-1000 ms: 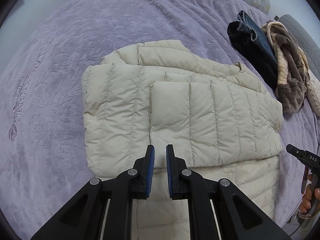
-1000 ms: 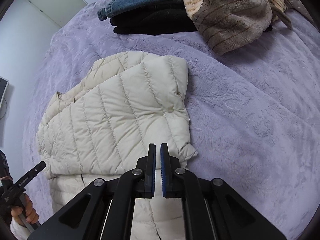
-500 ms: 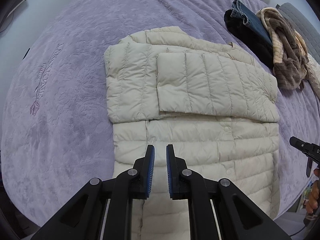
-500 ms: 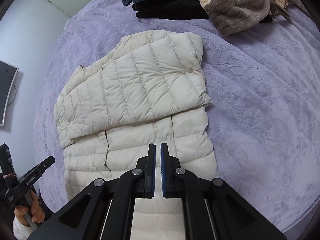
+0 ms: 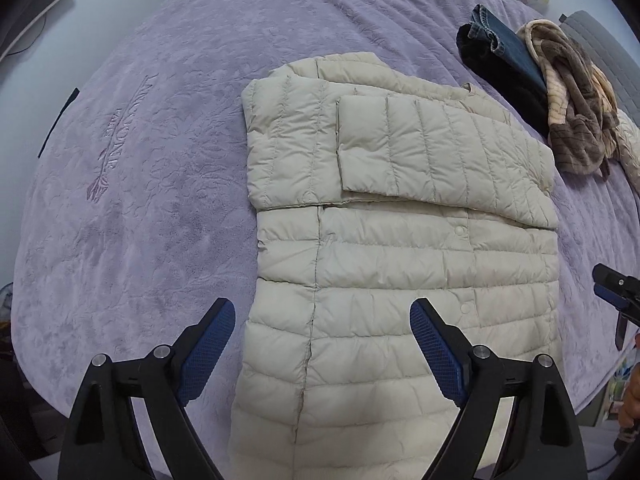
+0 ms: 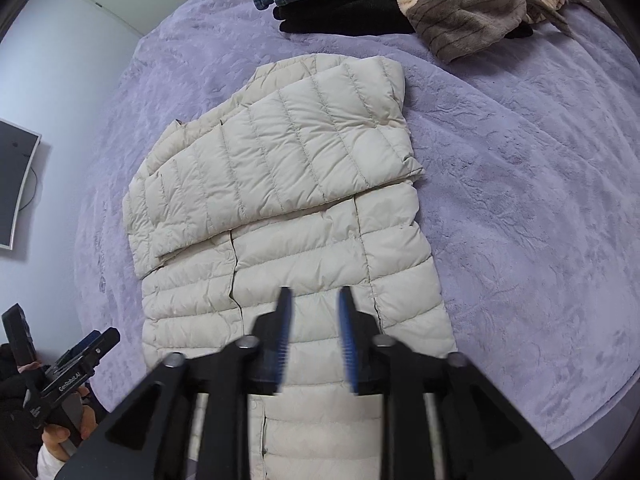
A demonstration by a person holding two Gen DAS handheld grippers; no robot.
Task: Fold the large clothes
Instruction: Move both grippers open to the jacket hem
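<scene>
Cream quilted down jacket (image 5: 400, 248), sleeves folded across its chest, lying mid-bed on the lilac plush bedspread (image 5: 160, 200). Both tongs, closed a second ago, have drawn back toward the hem and spread: left tongs (image 5: 322, 344) wide apart, right tongs (image 6: 314, 336) partly apart, both empty. The lengthwise fold from the hem probably follows.

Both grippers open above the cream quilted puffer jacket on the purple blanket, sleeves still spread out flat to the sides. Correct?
Not quite. The sleeves are folded across the chest of the cream quilted puffer jacket, as the left wrist view shows. Left gripper and right gripper are open above it, on the purple blanket.
</scene>
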